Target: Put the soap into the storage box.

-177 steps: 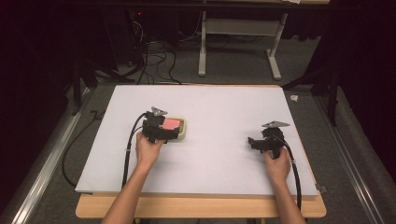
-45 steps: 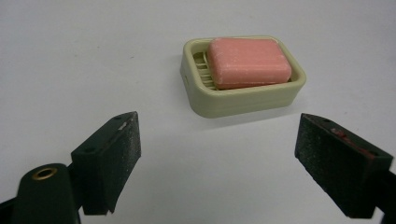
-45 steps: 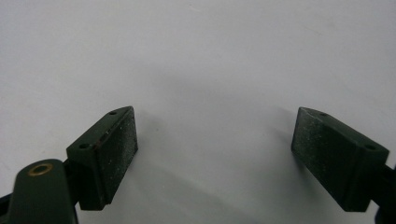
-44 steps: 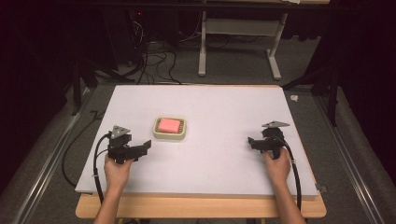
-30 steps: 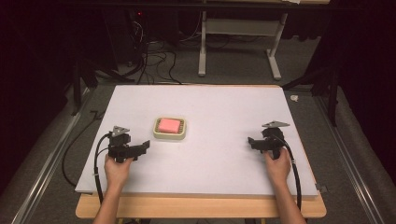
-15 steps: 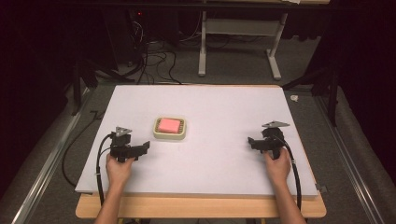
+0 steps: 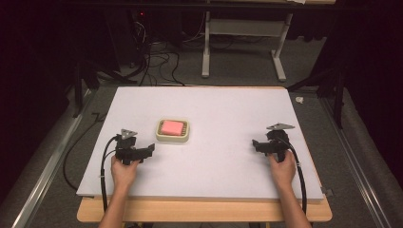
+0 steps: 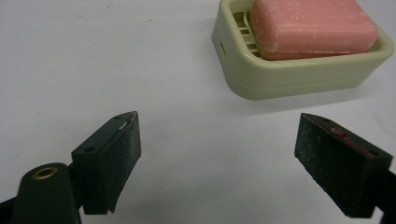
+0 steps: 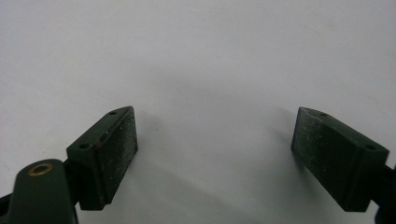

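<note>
Soap [image 7: 171,127] sits pink in its cream dish [image 7: 173,137] on the white bench [image 7: 228,114] in the high view, left of the middle and about midway between the near and far edges. We see the left claw [image 7: 150,149] just near-left of the dish, apart from it, held low over the bench by the left hand [image 7: 124,172]. Well off to the right, the right claw [image 7: 255,144] rests near the bench's right side in the right hand [image 7: 282,169], pointing left. A black cable [image 7: 102,166] trails from the left claw back toward the near edge.

In the left gripper view, we look along the left claw [image 8: 217,140] — its two black jaws stand apart with nothing but bare bench between them. The dish [image 8: 299,77] lies beyond the jaws, toward the upper right, clear of both pads, and the soap [image 8: 313,27] lies inside it over a slotted grid.

In the right gripper view, the right claw [image 9: 215,137] is likewise spread — jaws wide, empty, over plain white bench [image 9: 196,56].
</note>
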Tool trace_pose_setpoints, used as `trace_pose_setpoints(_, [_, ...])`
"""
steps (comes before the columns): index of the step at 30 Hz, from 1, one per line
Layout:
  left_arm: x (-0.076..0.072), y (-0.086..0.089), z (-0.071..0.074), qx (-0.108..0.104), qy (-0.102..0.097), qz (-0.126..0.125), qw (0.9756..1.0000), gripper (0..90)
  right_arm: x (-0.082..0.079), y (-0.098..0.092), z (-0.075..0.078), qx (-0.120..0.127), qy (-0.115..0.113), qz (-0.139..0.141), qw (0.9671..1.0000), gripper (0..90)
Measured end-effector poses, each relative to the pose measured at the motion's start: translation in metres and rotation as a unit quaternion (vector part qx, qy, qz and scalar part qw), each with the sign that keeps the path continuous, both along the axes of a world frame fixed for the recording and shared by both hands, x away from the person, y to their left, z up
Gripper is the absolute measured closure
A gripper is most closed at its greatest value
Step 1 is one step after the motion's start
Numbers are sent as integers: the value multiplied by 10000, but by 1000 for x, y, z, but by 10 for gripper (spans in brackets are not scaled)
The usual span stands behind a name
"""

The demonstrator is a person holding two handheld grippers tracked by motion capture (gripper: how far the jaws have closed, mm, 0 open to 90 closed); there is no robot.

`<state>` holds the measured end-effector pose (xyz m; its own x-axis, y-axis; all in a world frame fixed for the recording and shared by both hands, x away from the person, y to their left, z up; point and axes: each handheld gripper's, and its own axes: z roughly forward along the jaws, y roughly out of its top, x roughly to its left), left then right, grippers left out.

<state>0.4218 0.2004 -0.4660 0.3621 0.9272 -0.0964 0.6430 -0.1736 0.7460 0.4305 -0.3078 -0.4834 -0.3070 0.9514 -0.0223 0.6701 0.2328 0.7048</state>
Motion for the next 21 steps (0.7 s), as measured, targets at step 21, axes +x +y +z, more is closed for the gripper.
trace_pose_setpoints(21, [3,-15,-14,640,36,-205,9977,150,0,0,0,-1,-2,-3,10000,150])
